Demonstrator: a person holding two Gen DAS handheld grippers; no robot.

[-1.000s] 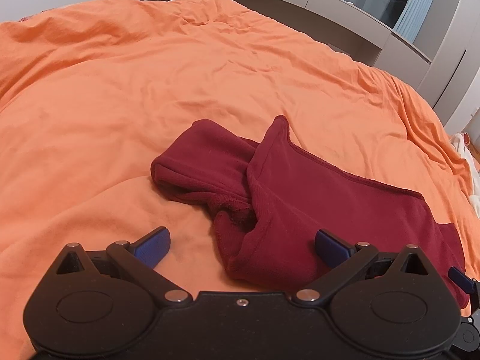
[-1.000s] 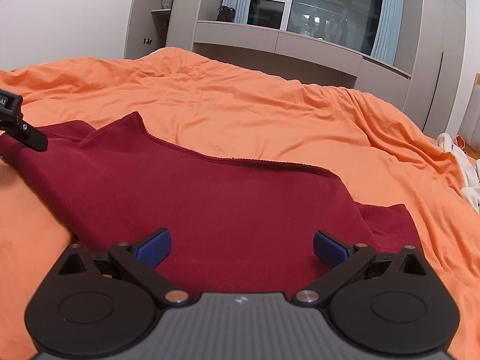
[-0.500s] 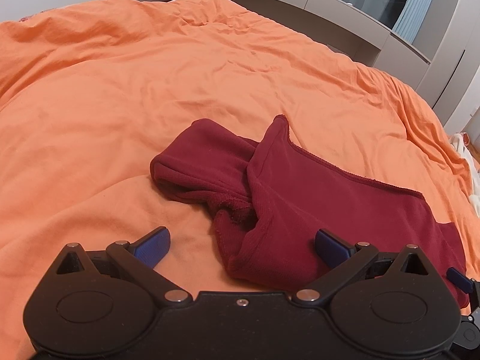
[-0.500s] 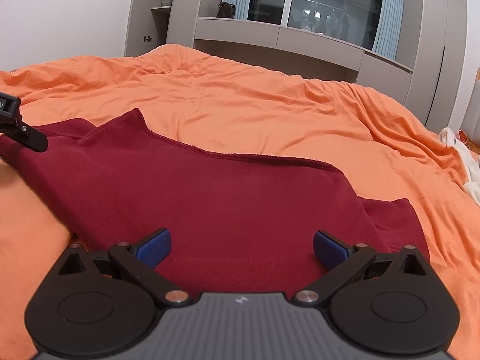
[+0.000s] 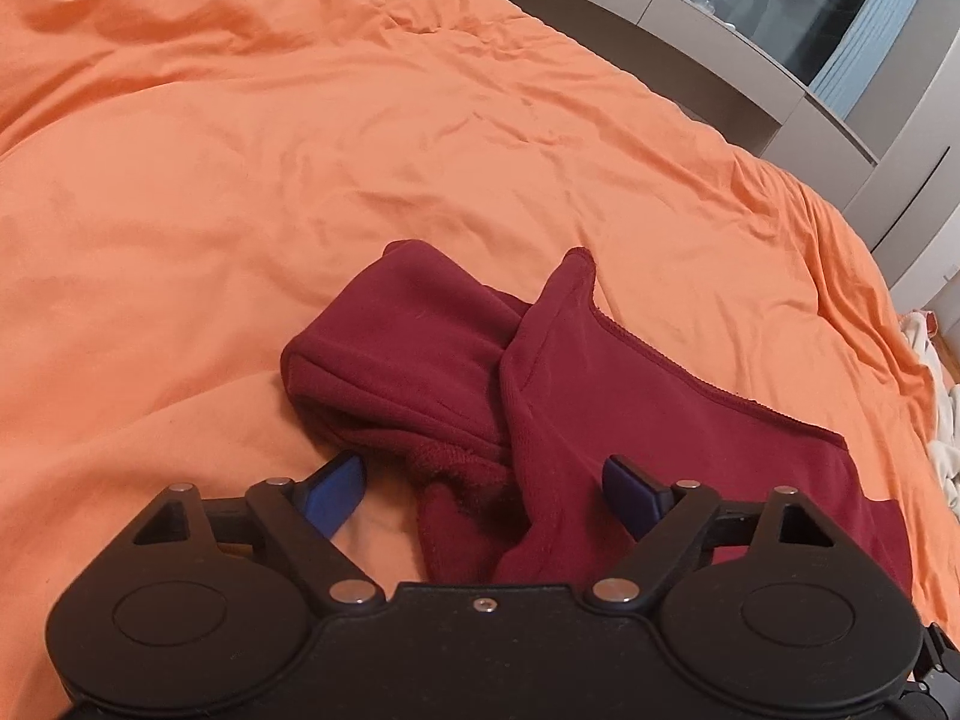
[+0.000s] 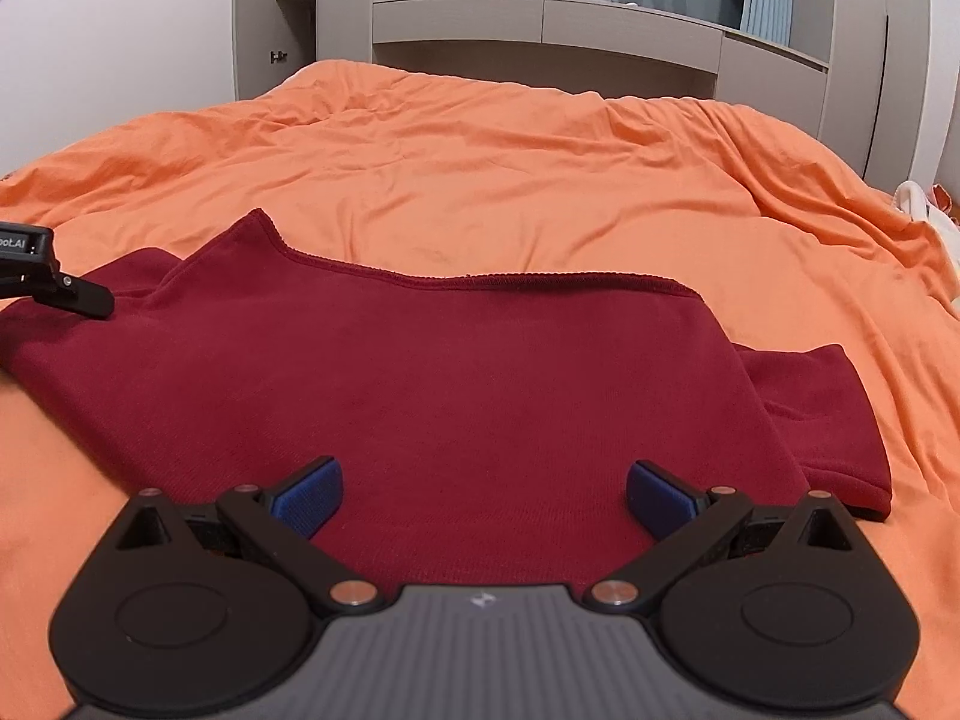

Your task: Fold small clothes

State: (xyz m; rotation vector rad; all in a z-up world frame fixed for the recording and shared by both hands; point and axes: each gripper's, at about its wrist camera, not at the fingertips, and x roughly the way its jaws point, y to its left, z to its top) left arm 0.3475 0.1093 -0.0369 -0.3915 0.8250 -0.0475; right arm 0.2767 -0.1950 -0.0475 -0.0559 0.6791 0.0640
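Garment (image 5: 648, 420), dark red, on orange duvet (image 5: 300, 180). Left gripper (image 5: 483, 495) closing, pads apart around bunched near-left corner: seat deep before pinching. Right gripper (image 6: 483, 498) apart, empty.

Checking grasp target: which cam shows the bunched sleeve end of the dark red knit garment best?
Left wrist view: the bunched sleeve end lies in front of the closing left gripper, folds and cuff clear. Right wrist view shows mostly the flat body; that end sits at the frame's left edge, partly behind the other gripper.

Orange duvet (image 6: 540, 180) (rumpled), grey cabinets (image 6: 540, 24) bkgd.
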